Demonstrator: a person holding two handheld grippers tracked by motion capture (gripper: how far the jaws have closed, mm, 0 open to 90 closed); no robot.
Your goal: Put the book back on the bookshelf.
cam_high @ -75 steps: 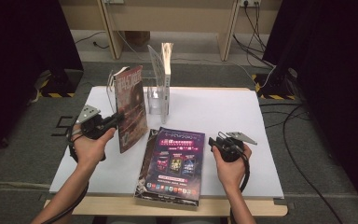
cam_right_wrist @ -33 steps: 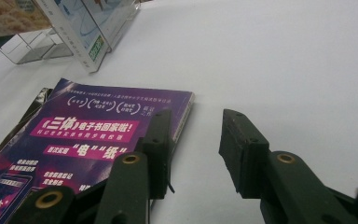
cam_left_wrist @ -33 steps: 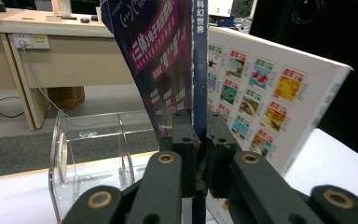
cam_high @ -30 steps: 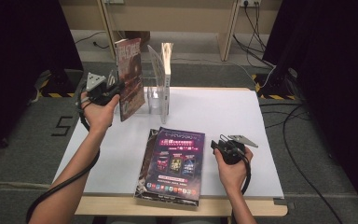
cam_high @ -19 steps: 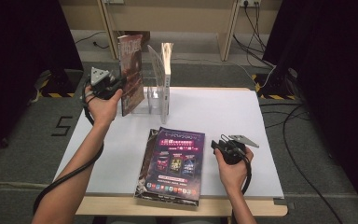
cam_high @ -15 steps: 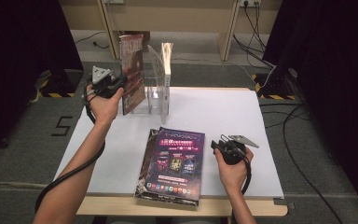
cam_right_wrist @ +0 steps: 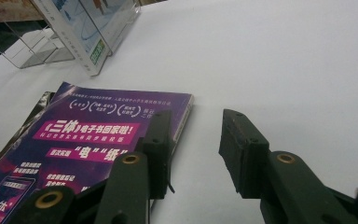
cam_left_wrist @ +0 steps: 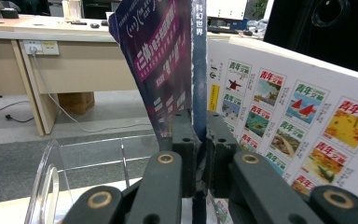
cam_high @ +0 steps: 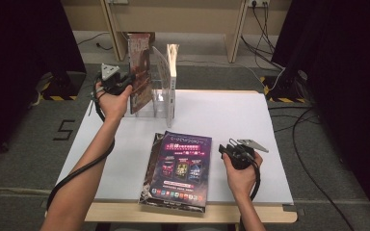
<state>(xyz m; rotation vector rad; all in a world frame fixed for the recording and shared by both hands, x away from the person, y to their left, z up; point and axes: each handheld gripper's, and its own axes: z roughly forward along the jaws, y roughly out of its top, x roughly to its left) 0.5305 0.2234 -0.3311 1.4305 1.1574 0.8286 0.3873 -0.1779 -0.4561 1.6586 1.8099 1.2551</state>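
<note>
My left gripper (cam_high: 126,84) is shut on the spine of a purple-covered magazine (cam_high: 140,72), which it holds upright at the left end of a clear acrylic rack (cam_high: 160,99). In the left gripper view the jaws (cam_left_wrist: 199,154) pinch the magazine's blue spine (cam_left_wrist: 198,74). A white magazine (cam_left_wrist: 298,116) with small colour pictures stands just to the right. That white magazine (cam_high: 173,72) stands in the rack. My right gripper (cam_high: 225,149) rests open on the table, right of a flat stack of magazines (cam_high: 180,166). Nothing is between its jaws (cam_right_wrist: 193,144), and the purple top cover (cam_right_wrist: 93,135) lies beside them.
The white table (cam_high: 231,115) has bare surface right of and behind the stack. The rack (cam_right_wrist: 46,44) stands at the back left of the table. Wooden desk legs (cam_high: 235,29) and floor cables (cam_high: 289,72) lie beyond the far edge.
My left hand has carried the upright magazine farther back and to the right, up to the rack's left end. The right gripper has stayed put, still open.
</note>
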